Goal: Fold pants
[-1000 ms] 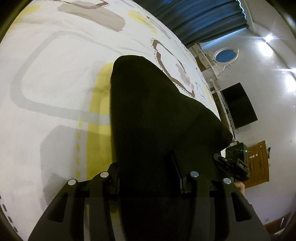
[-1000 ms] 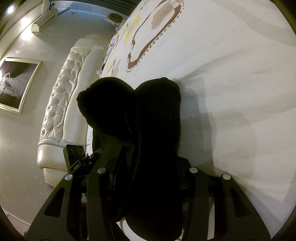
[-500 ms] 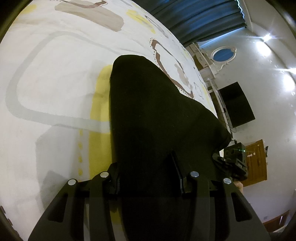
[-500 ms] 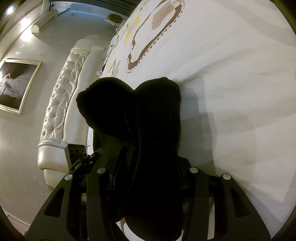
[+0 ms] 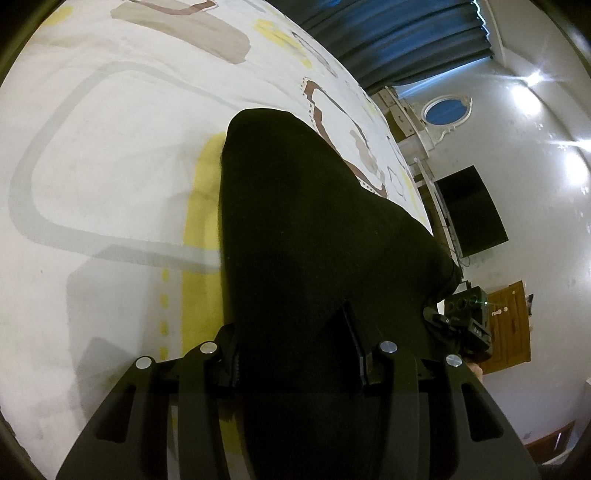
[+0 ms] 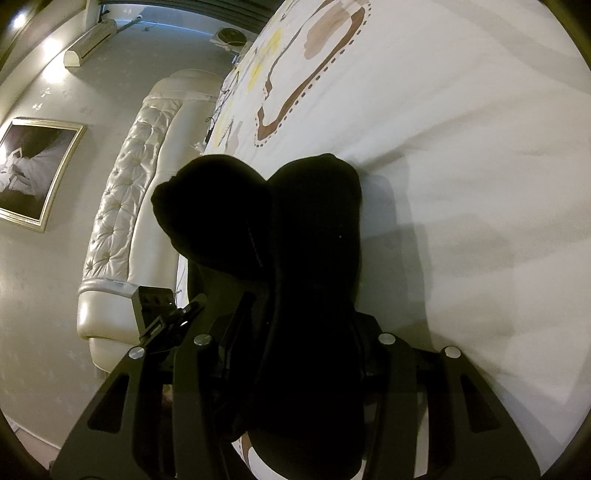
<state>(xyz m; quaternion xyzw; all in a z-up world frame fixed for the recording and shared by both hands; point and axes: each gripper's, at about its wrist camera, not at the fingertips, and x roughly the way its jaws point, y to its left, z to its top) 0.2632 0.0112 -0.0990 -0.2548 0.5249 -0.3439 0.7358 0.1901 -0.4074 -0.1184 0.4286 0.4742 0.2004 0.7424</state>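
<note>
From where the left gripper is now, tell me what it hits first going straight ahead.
The left gripper is already shut on the black pants, which fill its line ahead. Beyond the cloth's far edge, probably the patterned bedspread, though depth is unclear.

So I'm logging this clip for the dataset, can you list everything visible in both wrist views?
pants: one, black, held up over the bed by both tools
bedspread: one, white with grey, yellow and brown shapes, under the pants
headboard: one, cream, tufted, left in the right wrist view
framed picture: one, silver frame, on the wall beside the headboard
air conditioner: one, white, high on the wall
curtain: one, dark blue, beyond the bed
screen: one, black, on the wall
door: one, brown wood
left tool: black, shut on the pants
right tool: black, shut on the pants
</note>
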